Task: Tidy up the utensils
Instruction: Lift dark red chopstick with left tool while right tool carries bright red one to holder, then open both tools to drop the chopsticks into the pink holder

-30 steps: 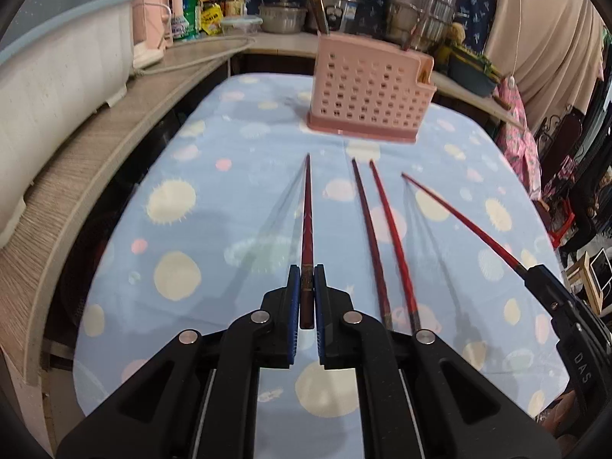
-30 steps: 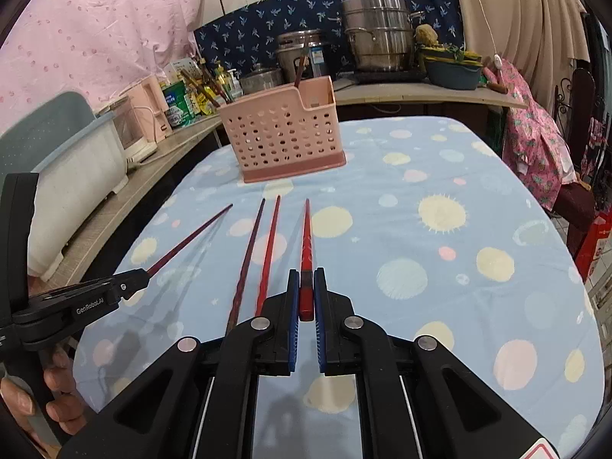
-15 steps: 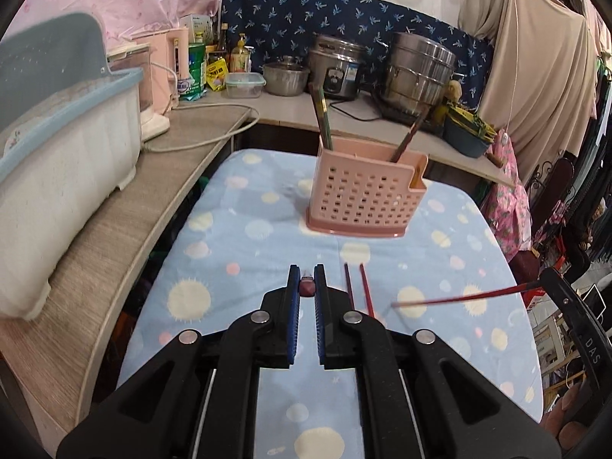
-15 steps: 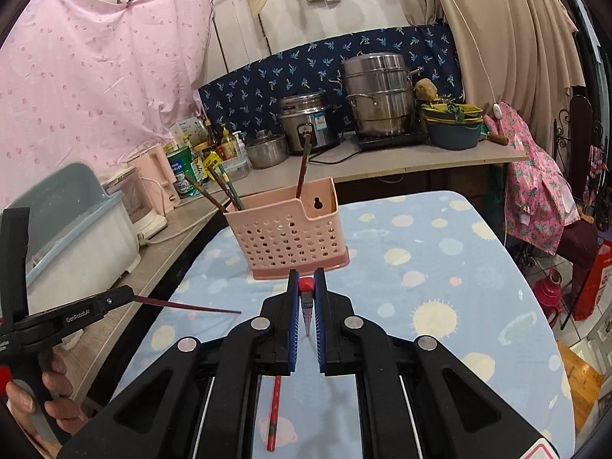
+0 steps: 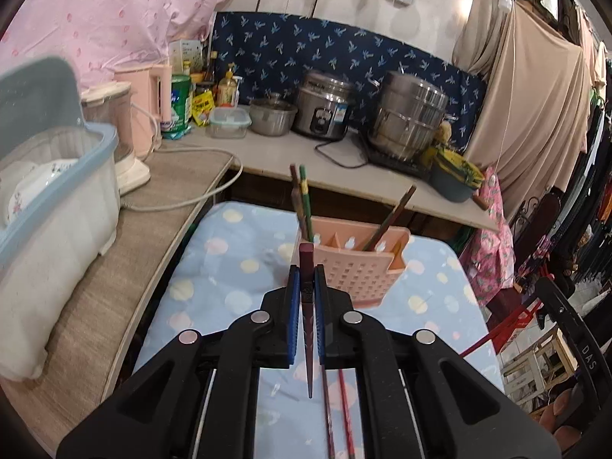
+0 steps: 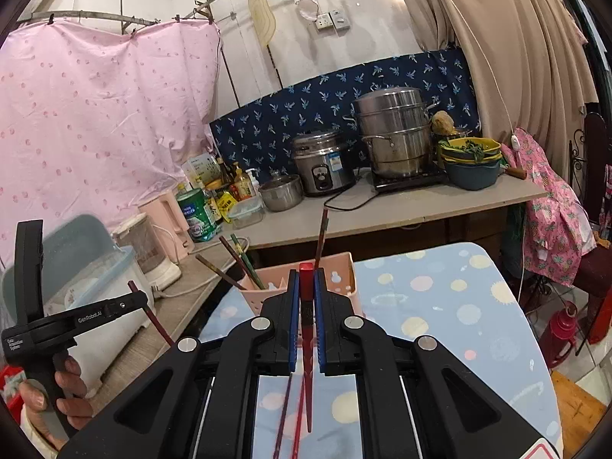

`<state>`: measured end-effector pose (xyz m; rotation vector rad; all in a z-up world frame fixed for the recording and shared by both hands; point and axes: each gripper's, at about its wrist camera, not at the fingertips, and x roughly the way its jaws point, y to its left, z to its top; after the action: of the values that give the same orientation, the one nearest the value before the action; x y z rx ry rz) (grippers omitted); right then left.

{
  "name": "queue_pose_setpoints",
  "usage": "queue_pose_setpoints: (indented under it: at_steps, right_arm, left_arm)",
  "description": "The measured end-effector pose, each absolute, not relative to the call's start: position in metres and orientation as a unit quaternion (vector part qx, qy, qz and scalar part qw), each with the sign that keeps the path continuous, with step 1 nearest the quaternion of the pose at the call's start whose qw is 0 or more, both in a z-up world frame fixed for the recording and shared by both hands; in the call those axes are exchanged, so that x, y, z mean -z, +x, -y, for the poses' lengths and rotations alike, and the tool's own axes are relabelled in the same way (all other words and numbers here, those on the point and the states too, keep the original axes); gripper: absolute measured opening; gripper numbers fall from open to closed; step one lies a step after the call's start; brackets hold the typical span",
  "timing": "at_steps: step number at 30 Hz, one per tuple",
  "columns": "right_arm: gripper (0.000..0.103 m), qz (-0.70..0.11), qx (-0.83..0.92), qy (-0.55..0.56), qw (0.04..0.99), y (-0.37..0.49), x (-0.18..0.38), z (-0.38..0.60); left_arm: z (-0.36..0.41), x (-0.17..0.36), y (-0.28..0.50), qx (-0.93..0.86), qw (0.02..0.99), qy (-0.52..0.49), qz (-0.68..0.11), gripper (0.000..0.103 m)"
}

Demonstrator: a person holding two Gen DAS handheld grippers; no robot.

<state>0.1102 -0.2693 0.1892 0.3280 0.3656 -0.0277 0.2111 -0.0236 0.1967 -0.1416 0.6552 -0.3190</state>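
Observation:
My left gripper (image 5: 306,279) is shut on a dark red chopstick (image 5: 307,344) that hangs tip down above the blue spotted table (image 5: 229,267). The pink slotted holder (image 5: 359,267) stands just beyond it, with a few chopsticks (image 5: 303,199) standing in it. My right gripper (image 6: 306,279) is shut on a bright red chopstick (image 6: 306,363), also tip down, and hides part of the holder (image 6: 340,275). Two more red chopsticks (image 5: 336,413) lie on the cloth under both grippers. In the right wrist view a hand (image 6: 57,386) holds the left gripper (image 6: 130,302) at the left.
A grey counter (image 5: 267,153) wraps the table's far and left sides, with a rice cooker (image 5: 325,105), a steel steamer pot (image 5: 409,114), a bowl stack (image 5: 455,176) and a cable. A white dish bin with a blue rim (image 5: 49,199) stands at the left. Clothes hang at the right.
Both grippers have risen from the table, each with its chopstick. The chopsticks lay along the cloth and now hang tip down. The holder sits lower in both views.

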Motion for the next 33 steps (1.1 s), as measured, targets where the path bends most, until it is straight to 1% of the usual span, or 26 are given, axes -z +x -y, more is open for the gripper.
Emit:
queue_pose_setpoints:
  at_steps: [10,16,22,33]
  right_arm:
    - [0.007,-0.12,0.007,0.188,0.975,0.161,-0.245,0.291]
    - [0.007,-0.089,0.004,0.199,0.976,0.196,-0.269,0.299]
    - [0.007,-0.086,0.007,0.207,0.974,0.233,-0.265,0.305]
    - [0.007,-0.143,0.017,0.195,0.97,0.279,-0.212,0.302]
  left_arm:
    - [0.036,-0.267,0.252,0.154,0.953,-0.09,-0.244,0.007]
    - [0.048,-0.287,0.279,0.141,0.963,-0.097,-0.21,0.007]
    - [0.063,-0.282,0.301,0.129,0.97,-0.083,-0.188,0.007]
    - [0.068,-0.234,0.326,0.128,0.962,-0.079,-0.228,0.007]
